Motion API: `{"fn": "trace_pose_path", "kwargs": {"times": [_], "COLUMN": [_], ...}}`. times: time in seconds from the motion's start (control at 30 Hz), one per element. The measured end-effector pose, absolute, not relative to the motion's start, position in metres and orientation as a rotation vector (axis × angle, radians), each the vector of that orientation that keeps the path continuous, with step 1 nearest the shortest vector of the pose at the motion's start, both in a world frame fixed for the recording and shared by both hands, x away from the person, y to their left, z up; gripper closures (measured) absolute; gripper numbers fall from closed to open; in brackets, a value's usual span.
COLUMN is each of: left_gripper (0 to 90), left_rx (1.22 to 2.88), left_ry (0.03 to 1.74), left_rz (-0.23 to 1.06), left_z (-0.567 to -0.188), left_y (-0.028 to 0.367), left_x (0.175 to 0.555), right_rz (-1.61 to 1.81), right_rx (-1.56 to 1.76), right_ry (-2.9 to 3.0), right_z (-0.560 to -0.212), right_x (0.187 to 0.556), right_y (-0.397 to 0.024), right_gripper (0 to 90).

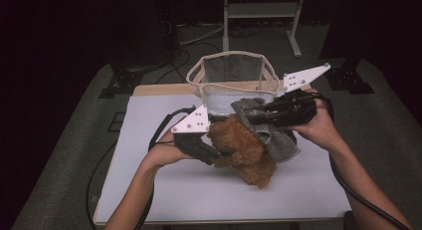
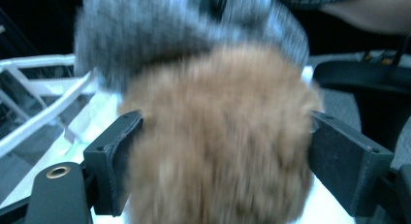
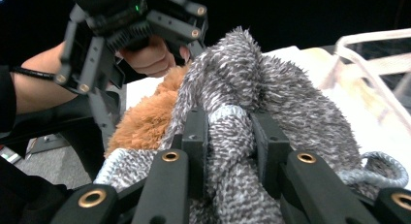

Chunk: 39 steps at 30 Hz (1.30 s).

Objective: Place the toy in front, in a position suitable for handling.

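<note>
The brown plush toy (image 1: 246, 150) lies near the middle of the white table (image 1: 164, 190), its fuzzy body running from the centre down toward five o'clock. A grey fuzzy cloth (image 1: 268, 128) lies over its upper end, at about one o'clock from the toy, touching it. My right gripper (image 1: 249, 118) comes in from three o'clock and has a fold of that grey cloth pinched between narrow jaws; in the right gripper view the fold (image 3: 228, 136) is squeezed tight between my two black jaws. My left gripper (image 1: 226, 153) comes in from nine o'clock, its jaws standing wide on either side of the toy. In the left gripper view the brown fur (image 2: 218, 136) bulges between them and meets both pads, though the picture is blurred. Beyond the toy, at twelve o'clock, a mesh basket (image 1: 199, 70) with a pale rim stands at the table's far edge.
</note>
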<state>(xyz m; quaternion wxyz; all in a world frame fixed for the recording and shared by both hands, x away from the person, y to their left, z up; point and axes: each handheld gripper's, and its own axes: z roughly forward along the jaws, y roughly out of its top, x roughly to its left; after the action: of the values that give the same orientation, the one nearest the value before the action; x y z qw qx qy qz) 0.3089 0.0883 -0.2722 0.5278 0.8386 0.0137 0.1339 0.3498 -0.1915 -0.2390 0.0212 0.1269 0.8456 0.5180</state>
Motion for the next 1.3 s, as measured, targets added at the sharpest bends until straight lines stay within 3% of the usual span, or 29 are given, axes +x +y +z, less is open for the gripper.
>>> {"fn": "trace_pose_path", "kwargs": {"times": [0.3,0.6,0.77,0.9,1.17,1.3], "left_gripper": [26.4,25.9,25.0,23.8,19.9,20.1], "left_rx": [2.064,2.068,2.063,2.041,1.936,2.06], "left_ry": [0.04,0.093,0.147,0.191,0.194,0.173], "left_rz": [0.35,0.358,0.371,0.373,0.403,0.401], "left_z": [-0.286,-0.299,-0.318,-0.337,-0.341,-0.356], "left_y": [0.102,0.125,0.152,0.171,0.196,0.184], "left_x": [0.306,0.308,0.307,0.306,0.295,0.298], "right_rz": [1.594,1.627,1.58,1.586,1.521,1.476], "right_rx": [0.335,0.399,0.435,0.477,0.49,0.484], "right_ry": [2.641,2.648,2.692,2.711,2.744,2.783], "right_z": [-0.245,-0.267,-0.297,-0.326,-0.346,-0.357], "right_x": [0.349,0.352,0.356,0.36,0.366,0.365], "right_y": [-0.171,-0.177,-0.171,-0.164,-0.144,-0.137], "right_gripper": [70.3,69.9,69.7,69.7,69.5,69.5]}}
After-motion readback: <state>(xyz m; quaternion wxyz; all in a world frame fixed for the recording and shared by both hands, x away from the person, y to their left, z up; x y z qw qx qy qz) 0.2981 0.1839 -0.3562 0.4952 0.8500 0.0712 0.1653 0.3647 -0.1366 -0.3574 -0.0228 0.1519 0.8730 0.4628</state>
